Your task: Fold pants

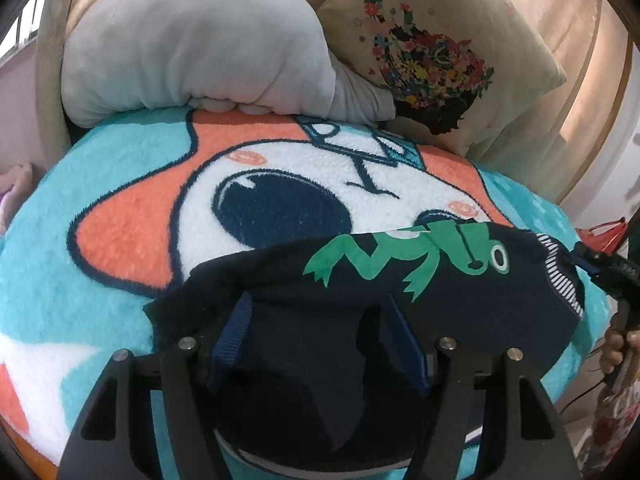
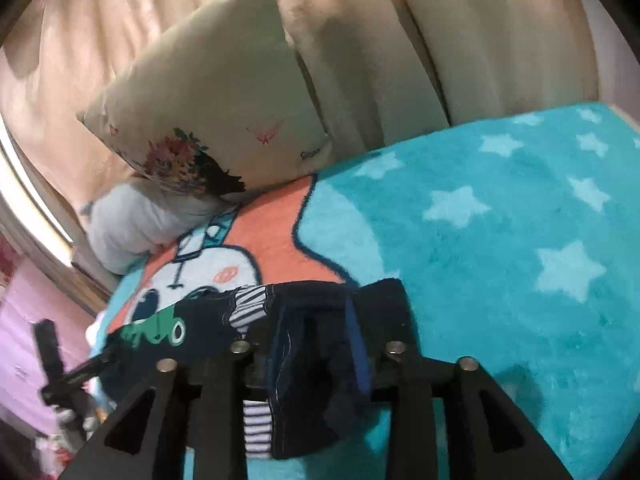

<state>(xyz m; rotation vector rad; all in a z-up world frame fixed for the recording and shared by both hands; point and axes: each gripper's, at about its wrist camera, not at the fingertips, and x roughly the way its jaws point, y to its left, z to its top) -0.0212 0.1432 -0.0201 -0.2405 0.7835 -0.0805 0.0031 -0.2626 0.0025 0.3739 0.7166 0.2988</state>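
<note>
Navy pants (image 1: 440, 300) with a green frog print and a striped waistband lie on a turquoise cartoon blanket (image 1: 100, 200). My left gripper (image 1: 320, 320) hangs low over one end of them. Its blue pads stand wide apart and loose cloth sags between them without being pinched. My right gripper (image 1: 588, 264) reaches in at the waistband end. In the right wrist view the pants (image 2: 200, 320) bunch up between the right gripper's (image 2: 316, 340) parted fingers. Cloth drapes over its left finger, and the blue right pad shows bare. The left gripper (image 2: 92, 360) shows at the far left.
A grey pillow (image 1: 192, 40) and a cream floral cushion (image 1: 432, 52) lean against beige upholstery at the back. The starred turquoise blanket (image 2: 500, 260) stretches off to the right. A person's hand (image 1: 616, 348) holds the right gripper's handle at the bed's edge.
</note>
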